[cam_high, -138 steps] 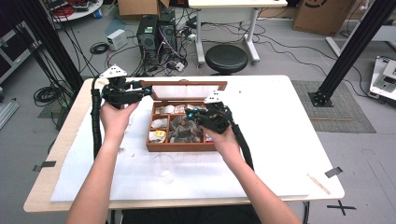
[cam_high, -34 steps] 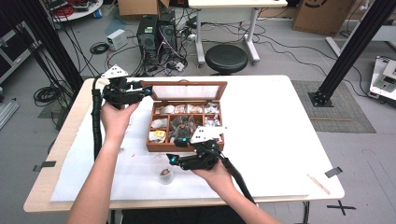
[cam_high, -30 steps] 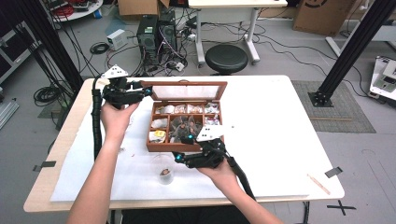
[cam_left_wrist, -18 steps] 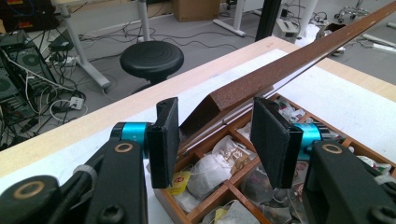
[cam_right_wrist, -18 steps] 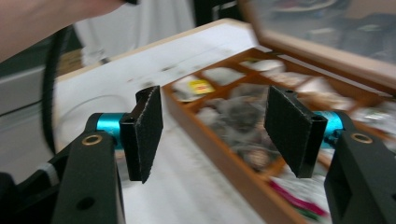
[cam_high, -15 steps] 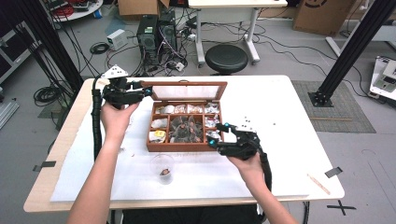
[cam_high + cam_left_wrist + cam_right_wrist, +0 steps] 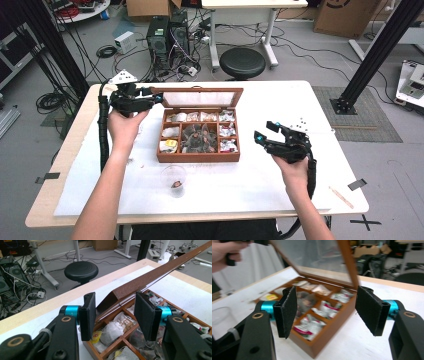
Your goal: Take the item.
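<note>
The wooden tea box (image 7: 198, 135) sits in the middle of the counter (image 7: 300, 100), its compartments full of tea bags and sachets, its long axis running left to right across the scene. Its glass-paned lid (image 7: 197, 97) stands raised along the far edge, hinged there and leaning back. The lid's left end is where the work is: the left tongs (image 7: 150, 98) reach in from the left and stand at that corner. In the left gripper view the lid's brown edge (image 7: 150, 277) runs between the two pads (image 7: 88, 315), which are set fairly narrow around it; whether they actually pinch the wood or just bracket it with a little slack I cannot tell from here.

The right tongs (image 7: 264, 135) hover to the right of the box, just off its right wall, spread wide and holding nothing. The right gripper view looks along them at the box's near right corner (image 7: 317, 350) and the underside of the lid (image 7: 312, 255).

Near the counter's front edge, left of centre and well apart from the box, stands a clear glass cup (image 7: 173, 179) with something small and dark in its bottom.

If the lid is to come down next, it swings toward the near side about the far hinge, so the left tongs, already at it, are better placed; the right must stay clear of the box rim.
</note>
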A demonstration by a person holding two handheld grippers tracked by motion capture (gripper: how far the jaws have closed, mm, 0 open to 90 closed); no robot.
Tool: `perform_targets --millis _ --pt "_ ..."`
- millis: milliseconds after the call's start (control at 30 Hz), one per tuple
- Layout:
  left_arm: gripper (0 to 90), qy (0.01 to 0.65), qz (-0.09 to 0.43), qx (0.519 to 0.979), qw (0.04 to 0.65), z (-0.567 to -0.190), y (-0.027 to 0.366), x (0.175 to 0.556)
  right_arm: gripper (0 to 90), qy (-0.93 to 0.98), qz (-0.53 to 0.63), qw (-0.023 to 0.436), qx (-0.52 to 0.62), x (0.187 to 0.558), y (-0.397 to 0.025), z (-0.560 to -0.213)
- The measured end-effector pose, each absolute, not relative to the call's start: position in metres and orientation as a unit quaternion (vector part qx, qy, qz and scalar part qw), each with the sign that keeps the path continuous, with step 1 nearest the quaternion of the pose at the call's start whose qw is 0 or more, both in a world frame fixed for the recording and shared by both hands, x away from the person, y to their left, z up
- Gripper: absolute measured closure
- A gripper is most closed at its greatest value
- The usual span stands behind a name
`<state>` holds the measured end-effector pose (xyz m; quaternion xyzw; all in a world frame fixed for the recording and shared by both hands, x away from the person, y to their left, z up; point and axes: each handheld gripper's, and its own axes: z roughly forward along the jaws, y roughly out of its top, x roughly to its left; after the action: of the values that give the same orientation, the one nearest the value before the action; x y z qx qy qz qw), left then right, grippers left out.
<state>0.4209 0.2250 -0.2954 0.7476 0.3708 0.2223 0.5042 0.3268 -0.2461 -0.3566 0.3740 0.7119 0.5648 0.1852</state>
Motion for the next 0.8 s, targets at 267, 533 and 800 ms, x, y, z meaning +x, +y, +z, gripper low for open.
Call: perform_targets --millis 267,533,800 --pt "52.3 0.372 0.222 0.746 0.506 -0.296 0.225 0.422 32.4 0.705 0.531 0.229 0.411 0.333 -0.274 -0.363" --pt "52.3 0.373 0.221 0.748 0.502 -0.297 0.224 0.423 30.4 0.689 0.53 0.242 0.431 0.333 -0.287 -0.364" --pt "52.4 0.375 0.22 0.746 0.505 -0.298 0.225 0.425 30.3 0.687 0.528 0.249 0.432 0.33 -0.288 -0.364"
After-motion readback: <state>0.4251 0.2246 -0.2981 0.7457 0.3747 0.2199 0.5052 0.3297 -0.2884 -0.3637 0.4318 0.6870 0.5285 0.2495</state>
